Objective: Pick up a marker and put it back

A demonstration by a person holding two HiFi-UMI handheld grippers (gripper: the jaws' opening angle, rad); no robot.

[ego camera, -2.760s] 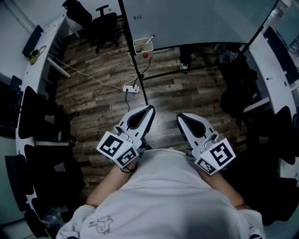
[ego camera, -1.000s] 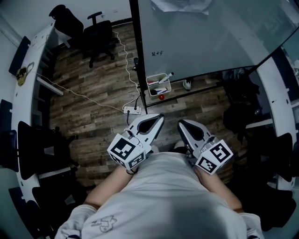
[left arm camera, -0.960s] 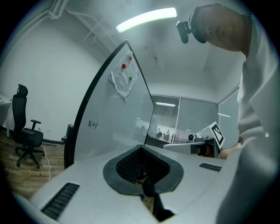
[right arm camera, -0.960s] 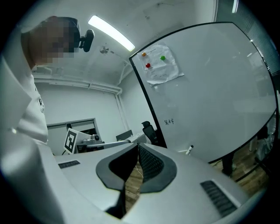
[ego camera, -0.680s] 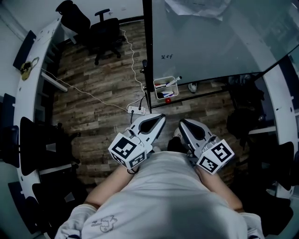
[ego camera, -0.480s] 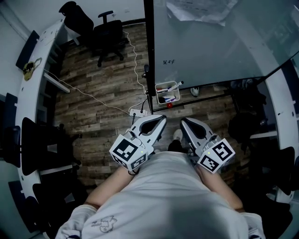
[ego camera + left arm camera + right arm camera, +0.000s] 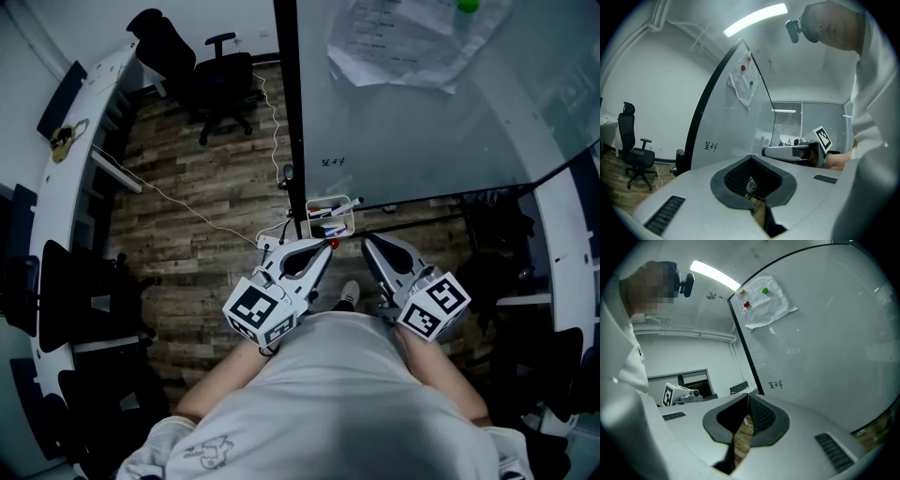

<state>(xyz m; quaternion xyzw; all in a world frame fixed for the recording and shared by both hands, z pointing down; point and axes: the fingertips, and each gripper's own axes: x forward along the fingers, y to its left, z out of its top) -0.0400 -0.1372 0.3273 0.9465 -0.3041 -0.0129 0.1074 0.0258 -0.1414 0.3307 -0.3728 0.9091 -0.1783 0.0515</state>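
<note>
The marker (image 7: 343, 202) lies in a small white basket (image 7: 311, 217) at the whiteboard (image 7: 422, 131), just ahead of both pairs of jaws, untouched. I judge nothing is done yet: picking up and putting back are both left. The left gripper (image 7: 322, 249) and the right gripper (image 7: 368, 243) have their jaws closed together, empty. The basket rim and the dark board frame (image 7: 287, 112) are near the tips, but there is open room over the basket.

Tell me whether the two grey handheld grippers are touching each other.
Apart. The head view shows a strip of wooden floor and a shoe between the left gripper and the right gripper.
</note>
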